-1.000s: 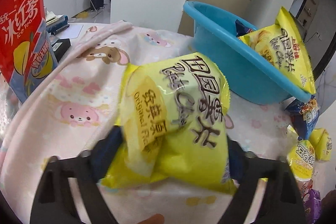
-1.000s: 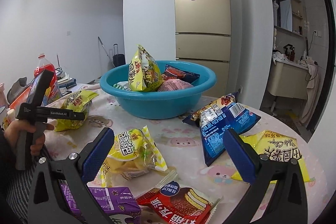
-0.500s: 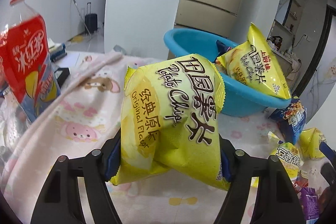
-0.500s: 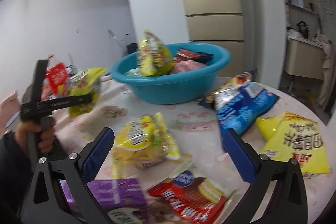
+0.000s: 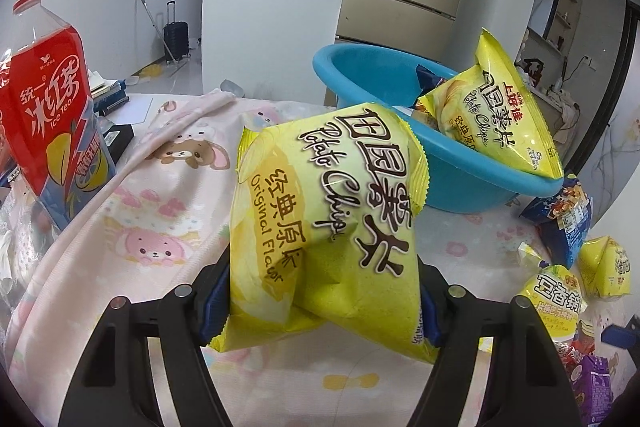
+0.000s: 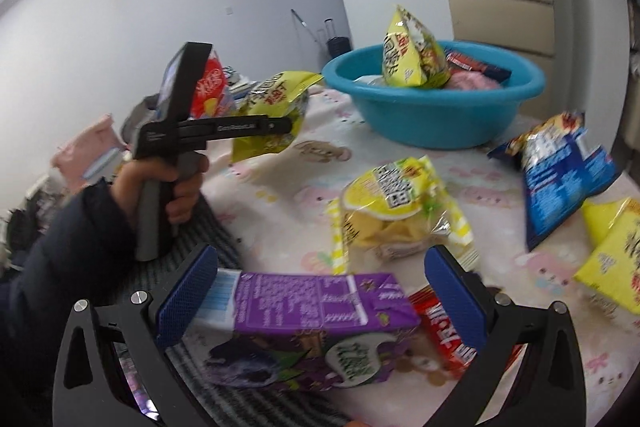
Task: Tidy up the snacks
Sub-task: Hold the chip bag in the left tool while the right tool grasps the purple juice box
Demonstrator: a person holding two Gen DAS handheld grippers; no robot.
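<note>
Chip bag: the yellow chip bag (image 5: pixel 324 223) is clamped at its lower part between the pads of the left gripper (image 5: pixel 320 301), above the tablecloth (image 5: pixel 152 227), short of the blue basin (image 5: pixel 452 171).
Risk: the puffed bag could slip or burst if squeezed harder.
Basin: a second yellow bag (image 5: pixel 500 115) leans on the near rim and may be knocked.
Right gripper (image 6: pixel 320 291): its jaws stand apart over a purple carton (image 6: pixel 312 315), not touching it.
Around: an ice tea bottle (image 5: pixel 52 115) stands well aside.

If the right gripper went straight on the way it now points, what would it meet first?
Most likely the purple carton: it lies right ahead between the right gripper's open, empty fingers, on the tablecloth. Beyond it sits the clear bag of chips, though depth is hard to judge in this fisheye view.
</note>
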